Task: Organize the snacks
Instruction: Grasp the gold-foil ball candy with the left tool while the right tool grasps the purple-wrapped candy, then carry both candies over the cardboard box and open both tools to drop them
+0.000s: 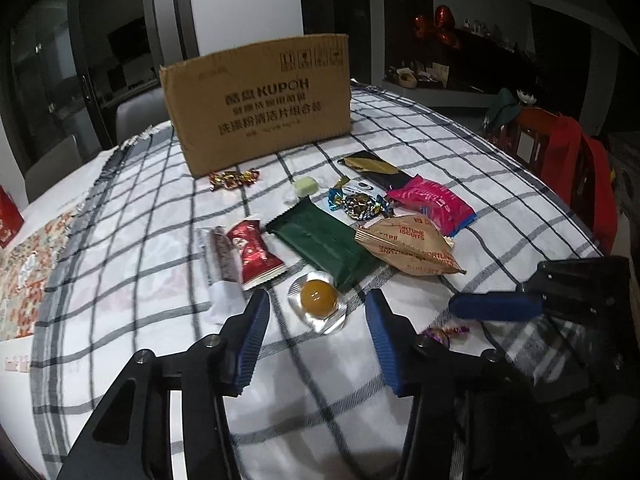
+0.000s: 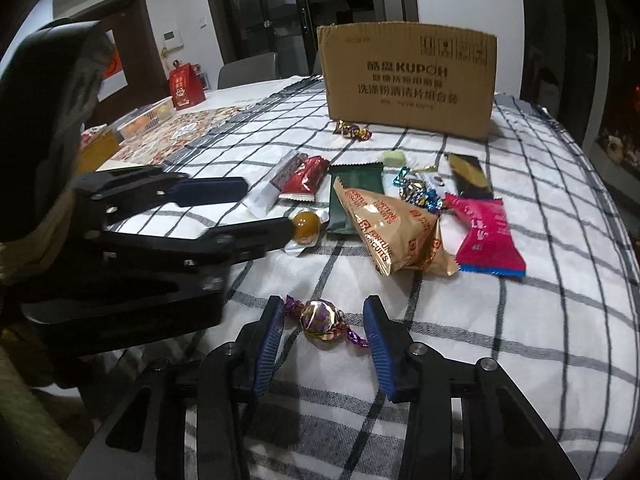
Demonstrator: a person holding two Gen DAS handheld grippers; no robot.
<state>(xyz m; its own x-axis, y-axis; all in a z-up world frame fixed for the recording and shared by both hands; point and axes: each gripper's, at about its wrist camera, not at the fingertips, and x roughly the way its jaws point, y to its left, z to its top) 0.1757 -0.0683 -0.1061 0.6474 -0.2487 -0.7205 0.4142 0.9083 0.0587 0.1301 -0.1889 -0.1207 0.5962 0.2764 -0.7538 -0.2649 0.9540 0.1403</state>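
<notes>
Checked cloth [image 1: 400,128] carries loose snacks before a box [image 2: 408,76]: right gripper [image 2: 324,320] gapes astride a candy [image 2: 322,318], left gripper [image 1: 316,308] gapes before a jelly [image 1: 318,296], likely boxing them.

Left gripper [image 1: 316,304] and right gripper [image 2: 324,312], fingers spread, side by side.

We see a worktop covered by a white cloth with a dark grid pattern [image 2: 520,320]. At its left lies a floral patterned mat [image 2: 180,132]. Beyond that mat stand a red gift box [image 2: 185,89] and a clear plastic tray [image 2: 146,118]. Grey chairs [image 2: 248,69] sit behind the worktop. In the left view, a red bag [image 1: 576,168] hangs on a wooden chair [image 1: 528,140], and red foil balloons [image 1: 438,26] rest on a dark shelf.
</notes>
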